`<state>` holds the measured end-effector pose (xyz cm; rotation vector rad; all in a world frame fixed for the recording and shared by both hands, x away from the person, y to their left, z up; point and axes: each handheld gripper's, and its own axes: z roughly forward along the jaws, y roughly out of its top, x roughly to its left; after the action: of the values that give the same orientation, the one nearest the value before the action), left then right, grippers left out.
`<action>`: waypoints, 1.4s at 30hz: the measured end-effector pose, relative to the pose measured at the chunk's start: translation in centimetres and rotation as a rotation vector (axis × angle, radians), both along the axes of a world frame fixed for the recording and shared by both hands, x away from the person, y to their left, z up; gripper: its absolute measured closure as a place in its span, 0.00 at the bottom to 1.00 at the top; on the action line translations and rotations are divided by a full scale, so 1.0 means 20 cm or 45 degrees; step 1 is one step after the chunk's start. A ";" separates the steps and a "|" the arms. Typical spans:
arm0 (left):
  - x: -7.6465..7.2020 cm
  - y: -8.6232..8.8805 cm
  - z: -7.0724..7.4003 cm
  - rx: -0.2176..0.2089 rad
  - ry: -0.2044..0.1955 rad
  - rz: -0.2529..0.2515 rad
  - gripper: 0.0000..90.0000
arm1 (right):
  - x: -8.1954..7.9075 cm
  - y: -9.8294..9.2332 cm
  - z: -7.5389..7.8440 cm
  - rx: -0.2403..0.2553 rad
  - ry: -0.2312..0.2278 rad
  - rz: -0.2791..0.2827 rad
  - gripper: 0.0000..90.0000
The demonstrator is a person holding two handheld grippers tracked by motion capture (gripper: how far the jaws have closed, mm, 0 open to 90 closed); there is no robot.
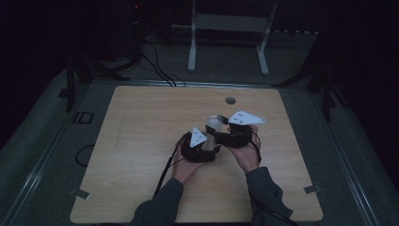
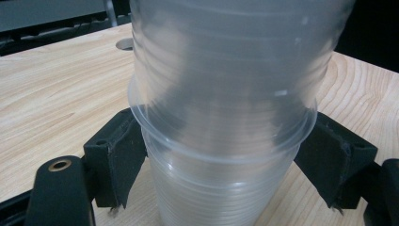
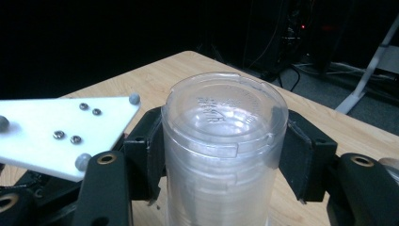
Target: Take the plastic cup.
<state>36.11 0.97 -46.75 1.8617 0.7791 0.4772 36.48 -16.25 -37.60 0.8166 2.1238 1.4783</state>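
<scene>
A stack of clear plastic cups (image 1: 214, 125) stands upside down near the middle of the wooden table (image 1: 141, 141). My left gripper (image 1: 210, 144) grips the stack low down. In the left gripper view its pads (image 2: 123, 155) press both sides of the lower cup (image 2: 221, 193), just under the rim of the cup above it (image 2: 226, 70). My right gripper (image 1: 218, 130) holds the stack higher up. In the right gripper view its pads (image 3: 149, 150) sit against both sides of the top cup (image 3: 226, 113), whose base faces up.
A round cable hole (image 1: 230, 100) lies in the table beyond the cups. A white stand (image 1: 228, 28) and cables (image 1: 157, 66) are on the dark floor behind the table. The left gripper's white plate (image 3: 61, 132) sits close beside the right jaws.
</scene>
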 end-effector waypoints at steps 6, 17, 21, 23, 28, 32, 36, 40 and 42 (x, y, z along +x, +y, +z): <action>-0.01 0.00 0.00 0.007 -0.008 0.025 0.23 | -0.01 0.00 0.03 0.012 -0.015 0.003 0.44; -0.02 0.01 0.02 -0.017 -0.009 0.016 0.19 | -0.03 -0.01 0.10 0.058 -0.048 0.008 0.44; -0.01 0.02 0.02 -0.015 0.000 0.018 0.18 | -0.03 -0.01 0.13 0.066 -0.064 0.003 0.44; -0.01 0.03 0.02 -0.025 0.012 0.023 0.18 | -0.03 -0.01 0.14 0.076 -0.067 0.004 0.44; -0.01 0.03 0.03 -0.030 0.007 0.024 0.18 | -0.03 -0.02 0.16 0.093 -0.079 0.001 0.44; -0.02 0.04 0.05 -0.046 -0.003 0.027 0.18 | -0.04 -0.02 0.19 0.109 -0.087 0.006 0.44; -0.02 0.06 0.07 -0.068 -0.007 0.027 0.18 | -0.04 -0.03 0.21 0.121 -0.096 0.009 0.44; -0.02 0.07 0.09 -0.088 0.003 0.030 0.18 | -0.05 -0.03 0.23 0.128 -0.109 0.011 0.44; -0.02 0.08 0.09 -0.094 0.004 0.028 0.19 | -0.06 -0.03 0.24 0.135 -0.113 0.009 0.44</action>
<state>35.62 2.59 -44.90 1.7875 0.8097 0.4538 35.32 -16.93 -32.89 0.7663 1.9997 1.6120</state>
